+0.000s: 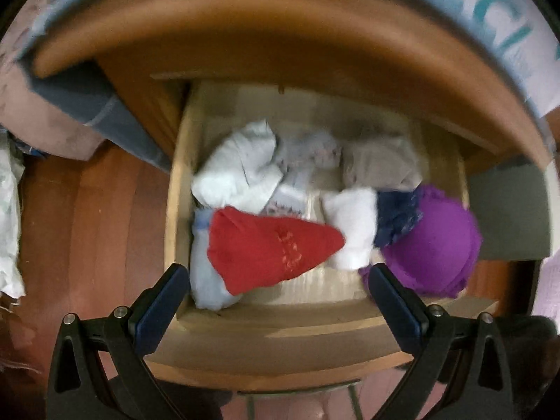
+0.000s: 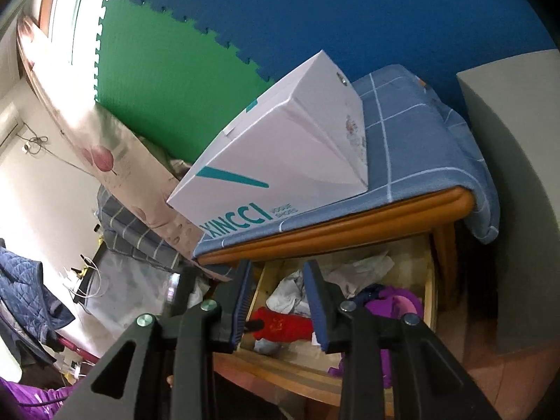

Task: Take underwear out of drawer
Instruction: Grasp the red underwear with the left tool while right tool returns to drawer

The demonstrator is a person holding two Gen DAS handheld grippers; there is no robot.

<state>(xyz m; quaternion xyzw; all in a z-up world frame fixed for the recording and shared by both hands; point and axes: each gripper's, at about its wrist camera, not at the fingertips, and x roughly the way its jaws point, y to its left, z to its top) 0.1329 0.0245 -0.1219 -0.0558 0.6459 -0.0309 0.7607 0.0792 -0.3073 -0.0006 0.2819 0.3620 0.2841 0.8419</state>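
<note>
Open drawer, both hand-held grippers empty above it.

I see the left hand-held gripper spread wide, pointing down over the red underwear at the drawer's front left. The right hand-held gripper stands partly apart, gripping nothing. A purple bra lies at the right.
</note>
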